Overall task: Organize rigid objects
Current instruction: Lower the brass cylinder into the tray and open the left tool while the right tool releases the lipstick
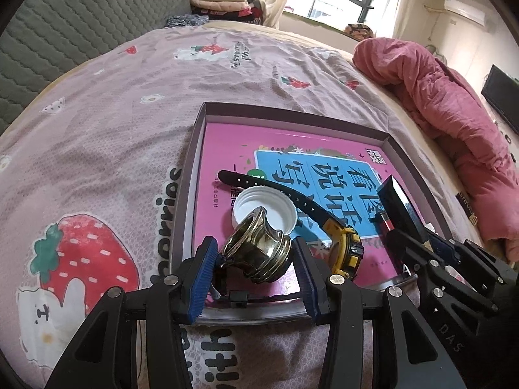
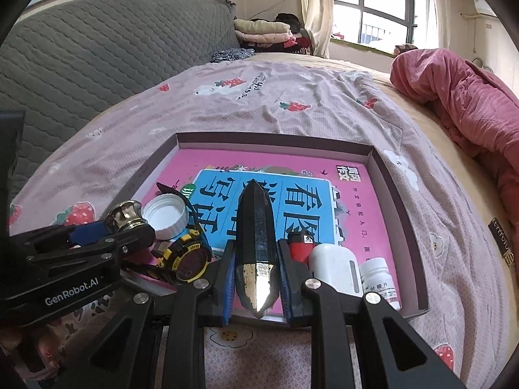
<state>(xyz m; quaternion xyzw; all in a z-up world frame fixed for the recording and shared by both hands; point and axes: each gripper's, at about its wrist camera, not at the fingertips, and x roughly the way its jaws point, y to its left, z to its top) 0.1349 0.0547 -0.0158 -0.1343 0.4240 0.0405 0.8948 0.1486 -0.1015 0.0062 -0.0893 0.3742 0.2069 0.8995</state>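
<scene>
**Both grippers loaded over tray**

Left gripper [image 1: 256, 272] half spread, clamped on shiny brass threaded fitting [image 1: 259, 249]; base hidden by pads. Right gripper [image 2: 256, 278] squeezed tight on dark faceted crystal-shaped block [image 2: 256, 227]. Behind: yellow-black wristwatch [image 1: 347, 249], white plastic cap [image 1: 266, 210], red lighter [image 2: 300, 243] half hidden. All over shallow purple cardboard tray [image 1: 194, 149] holding pink book [image 2: 227, 162].

a pink strawberry-print bedsheet [image 1: 129, 103] covers the bed. a crumpled pink quilt [image 1: 447, 113] lies at three o'clock along the bed's edge. a grey quilted headboard [image 2: 97, 61] stands at ten o'clock. folded blankets [image 2: 262, 30] are stacked at twelve o'clock beside a cream curtain [image 2: 316, 6] and a bright window [image 2: 379, 6]. a dark television [image 1: 501, 97] hangs on the wall at three o'clock.
</scene>
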